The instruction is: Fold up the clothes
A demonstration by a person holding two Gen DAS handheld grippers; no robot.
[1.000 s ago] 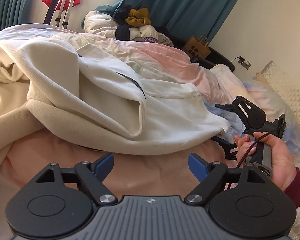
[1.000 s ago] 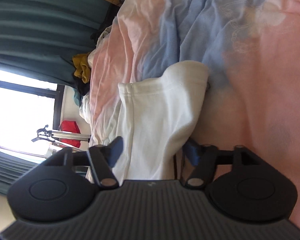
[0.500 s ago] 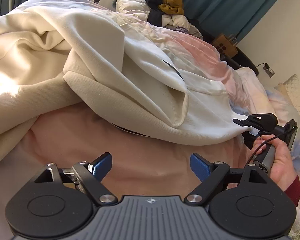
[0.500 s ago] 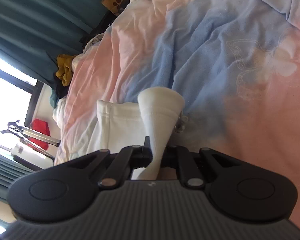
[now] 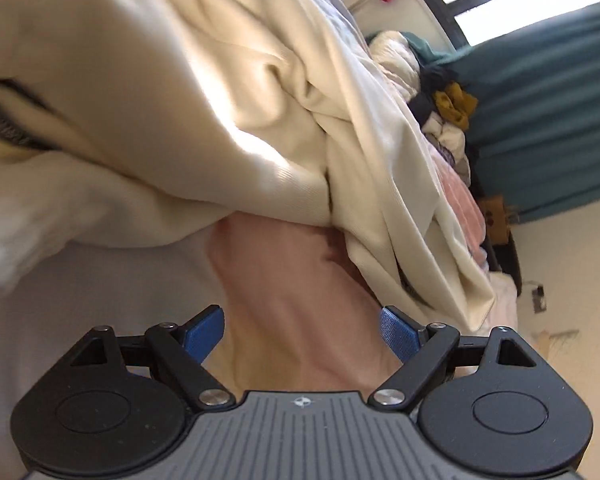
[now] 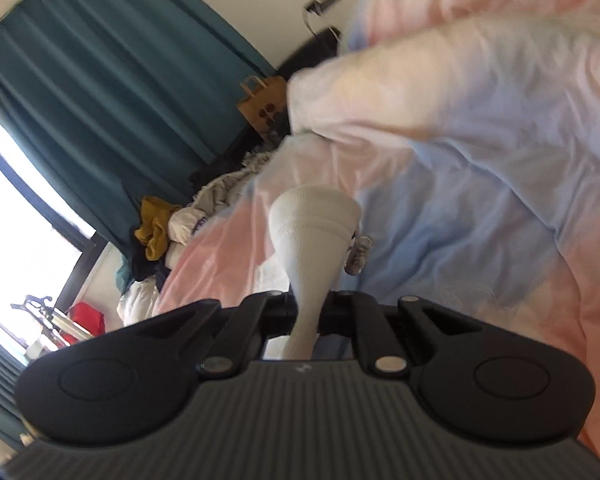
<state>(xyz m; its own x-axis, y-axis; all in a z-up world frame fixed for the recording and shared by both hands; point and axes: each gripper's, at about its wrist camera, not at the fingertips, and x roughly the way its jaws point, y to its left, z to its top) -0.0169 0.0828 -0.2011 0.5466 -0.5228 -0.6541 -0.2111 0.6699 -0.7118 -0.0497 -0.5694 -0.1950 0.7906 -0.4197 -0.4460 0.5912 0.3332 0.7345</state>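
1. Since a second ago my right gripper (image 6: 305, 312) has snapped its jaws closed on the white ribbed cuff (image 6: 314, 232) of the cream sweatshirt (image 5: 204, 120) and lifted it clear of the bed sheet (image 6: 480, 208). Before, that corner was just lying flat between open jaws.
2. My left gripper (image 5: 302, 330) has swung over and rolled a fair bit, so the room now looks tipped on its side in that view. The other hand and gripper that were visible there are gone from view.
3. Left jaws are wide apart with nothing between them, only pink sheet (image 5: 292, 280) underneath. The blue pads (image 5: 398, 334) aren't touching any fabric.
4. The sweatshirt is a big rumpled heap on the bed, filling the upper half of the left view, with one folded edge hanging down near the right pad.
5. In the right view the cuff fans out past the jaws, and a small metal bit (image 6: 358, 254), maybe a zip pull, dangles beside it.
6. Background stuff: teal curtain (image 6: 112, 92), a pile of clothes (image 6: 160, 232) with something mustard on top, a brown paper bag (image 6: 262, 104). Right view is pretty blurry.
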